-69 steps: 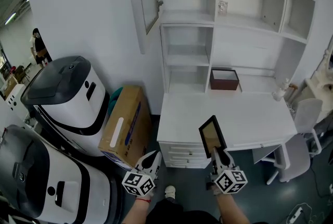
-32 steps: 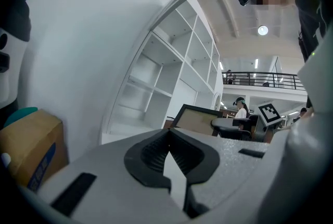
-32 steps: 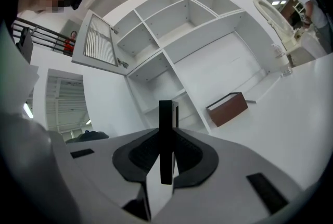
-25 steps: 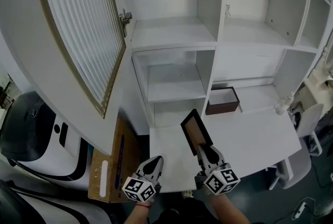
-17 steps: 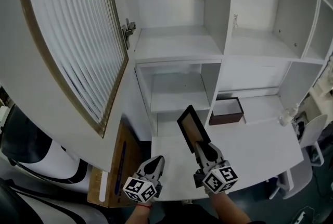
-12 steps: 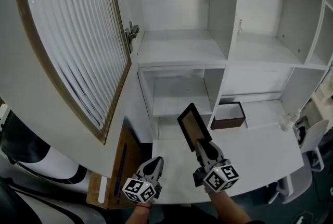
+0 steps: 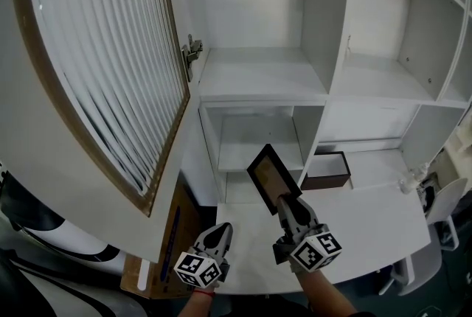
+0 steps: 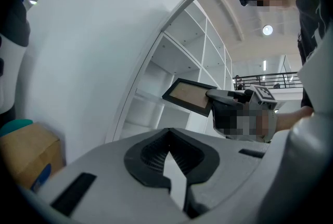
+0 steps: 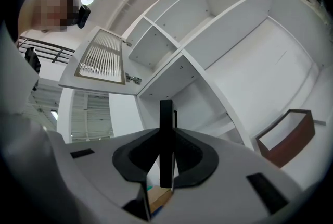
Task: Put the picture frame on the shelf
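The picture frame is black-rimmed with a tan inside. It stands tilted above the white desk, in front of the lower shelf openings. My right gripper is shut on its lower edge. In the right gripper view the frame shows edge-on between the pads. In the left gripper view the frame hangs in the air at the right. My left gripper hovers low at the desk's front left, its jaws together with nothing in them. The wide white shelf board lies bare above the frame.
An open cabinet door with ribbed glass swings out at the left. A brown open box sits at the back of the desk. A cardboard box leans on the floor at the left, beside a white machine.
The person has come up close to the shelves. The right gripper has carried the frame slightly up and forward toward the shelf openings. The left gripper has stayed low.
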### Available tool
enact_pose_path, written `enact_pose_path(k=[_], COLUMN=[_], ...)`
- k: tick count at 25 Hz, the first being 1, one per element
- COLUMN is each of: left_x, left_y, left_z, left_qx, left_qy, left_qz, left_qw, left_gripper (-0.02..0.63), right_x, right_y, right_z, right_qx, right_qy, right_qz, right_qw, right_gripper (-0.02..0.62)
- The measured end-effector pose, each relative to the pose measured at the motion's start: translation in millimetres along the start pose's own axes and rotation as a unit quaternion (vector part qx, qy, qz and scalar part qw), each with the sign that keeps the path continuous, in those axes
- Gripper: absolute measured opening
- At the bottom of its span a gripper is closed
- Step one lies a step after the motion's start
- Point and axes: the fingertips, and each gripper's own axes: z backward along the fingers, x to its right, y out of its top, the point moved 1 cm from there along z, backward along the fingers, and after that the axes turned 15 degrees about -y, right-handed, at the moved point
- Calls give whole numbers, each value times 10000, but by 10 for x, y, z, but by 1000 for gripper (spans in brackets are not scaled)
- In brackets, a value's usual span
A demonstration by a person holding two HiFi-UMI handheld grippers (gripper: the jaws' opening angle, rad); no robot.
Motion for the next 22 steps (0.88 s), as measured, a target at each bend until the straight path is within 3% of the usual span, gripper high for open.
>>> enact_pose_path(k=[9,22], left_x=[-7,-2], left_y=[15,104], left_z=[-45,-12], left_qx=[14,31], left_qy=[-10,123], left_qz=[8,-187], left_qw=[10000,9997], left_gripper=[3,4], right_x=[82,211], right_y=[60,-30], right_z=[-157,-332], right_qx=[-38,-226], right_qy=[-226,-779], right_qz=[-604,-1691], right_qw=[9979,9823], right_gripper=[67,67])
